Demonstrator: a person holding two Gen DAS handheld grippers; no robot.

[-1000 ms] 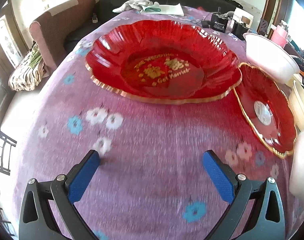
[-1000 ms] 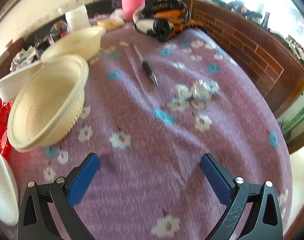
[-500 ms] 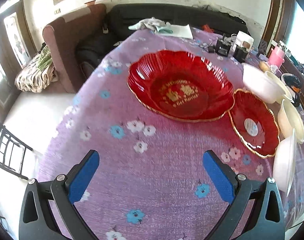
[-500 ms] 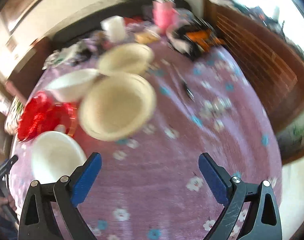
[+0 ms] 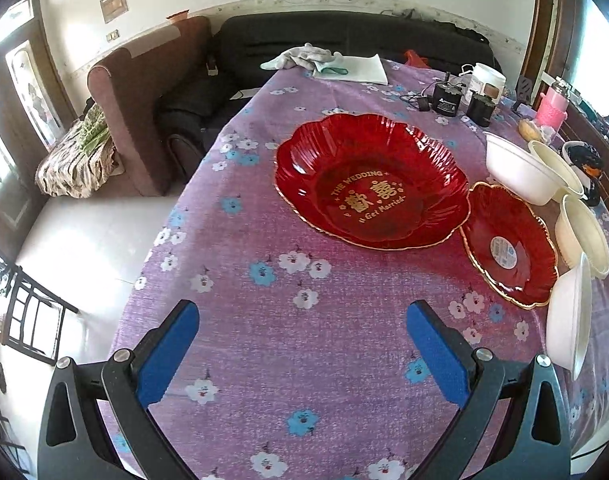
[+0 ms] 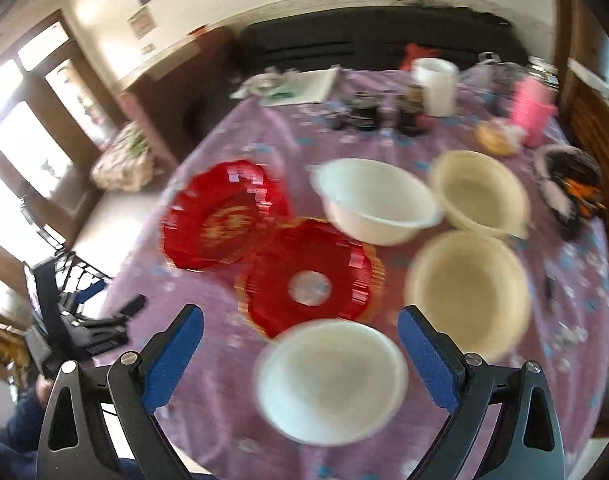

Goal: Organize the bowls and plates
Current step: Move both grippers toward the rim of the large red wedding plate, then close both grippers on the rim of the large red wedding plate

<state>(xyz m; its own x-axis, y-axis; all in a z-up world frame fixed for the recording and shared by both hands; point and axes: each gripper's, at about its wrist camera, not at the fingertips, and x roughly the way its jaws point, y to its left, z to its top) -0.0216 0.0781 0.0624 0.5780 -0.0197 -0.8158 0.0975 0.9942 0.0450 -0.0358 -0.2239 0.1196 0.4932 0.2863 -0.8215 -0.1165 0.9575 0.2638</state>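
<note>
Through your left wrist camera, your left gripper (image 5: 302,344) is hovering over the purple floral tablecloth (image 5: 264,320) with fingers spread wide, gripping nothing; the large red wedding plate (image 5: 370,182) is sitting ahead, its rim touching the small red plate (image 5: 508,244) to the right, with white and cream bowls (image 5: 516,168) lining the right edge. Through your right wrist camera, blurred, your right gripper (image 6: 300,354) is hanging released and empty above the nearest white bowl (image 6: 330,380); the small red plate (image 6: 308,276) is lying just beyond it, a cream bowl (image 6: 468,292) is sitting to its right, and two more bowls are standing farther back.
</note>
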